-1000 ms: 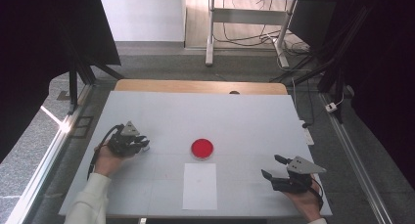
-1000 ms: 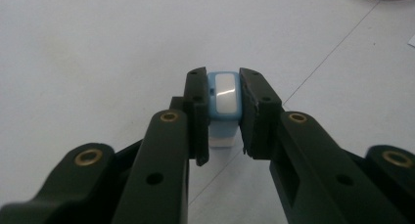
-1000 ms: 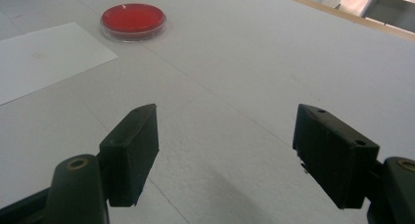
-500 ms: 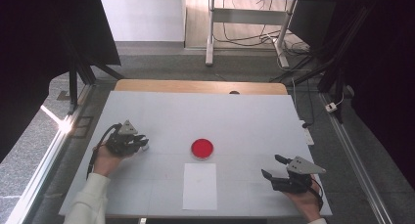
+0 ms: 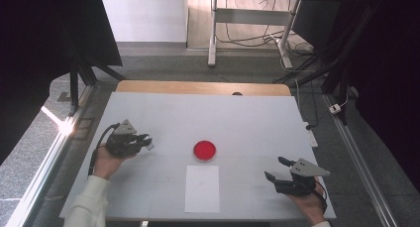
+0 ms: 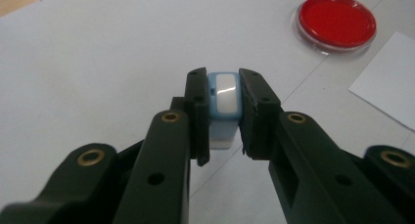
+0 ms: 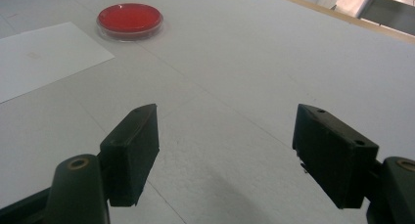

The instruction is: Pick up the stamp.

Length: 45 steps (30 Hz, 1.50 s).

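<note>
Left gripper view: left gripper [image 6: 224,111] fingers clamp a blue block [image 6: 224,99]; right gripper [image 7: 225,155] fingers wide apart, empty, over worktop [image 7: 244,53].

Dish [image 5: 204,150] mid-table [image 5: 247,113], paper sheet [image 5: 202,188] just in front, nr person.

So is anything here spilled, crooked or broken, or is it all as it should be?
Nothing stands out. The red-filled round dish sits flat with no spill around it, and the white paper sheet lies square just in front of it. The left gripper is clamped on a small blue-and-white block; the right gripper is open.
</note>
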{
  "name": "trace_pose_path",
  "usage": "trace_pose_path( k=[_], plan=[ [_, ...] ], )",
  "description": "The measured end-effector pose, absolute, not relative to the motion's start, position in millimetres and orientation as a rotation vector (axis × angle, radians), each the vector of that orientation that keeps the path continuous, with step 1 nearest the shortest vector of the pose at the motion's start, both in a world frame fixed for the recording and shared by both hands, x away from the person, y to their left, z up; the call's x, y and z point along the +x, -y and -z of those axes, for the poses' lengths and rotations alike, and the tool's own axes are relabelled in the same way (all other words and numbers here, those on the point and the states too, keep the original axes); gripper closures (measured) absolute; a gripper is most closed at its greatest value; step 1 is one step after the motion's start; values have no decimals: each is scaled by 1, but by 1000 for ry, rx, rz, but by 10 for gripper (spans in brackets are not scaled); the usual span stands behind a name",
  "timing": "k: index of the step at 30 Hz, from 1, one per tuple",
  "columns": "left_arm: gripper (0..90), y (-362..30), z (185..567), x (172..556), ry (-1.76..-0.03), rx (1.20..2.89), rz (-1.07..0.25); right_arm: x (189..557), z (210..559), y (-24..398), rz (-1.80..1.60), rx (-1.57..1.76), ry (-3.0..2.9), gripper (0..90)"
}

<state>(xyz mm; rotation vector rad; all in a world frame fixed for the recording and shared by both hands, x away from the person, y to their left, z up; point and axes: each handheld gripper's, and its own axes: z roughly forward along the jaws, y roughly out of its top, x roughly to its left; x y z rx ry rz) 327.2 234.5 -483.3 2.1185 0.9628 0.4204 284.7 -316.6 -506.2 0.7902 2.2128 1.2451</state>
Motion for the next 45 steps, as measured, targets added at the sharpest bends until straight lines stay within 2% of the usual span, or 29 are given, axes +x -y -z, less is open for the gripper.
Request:
trace_pose_path(
  k=[45],
  plan=[
    [749,-213,451,312,-868,1984,-364,285,507,316,-1237,792,-2220,251]
  ],
)
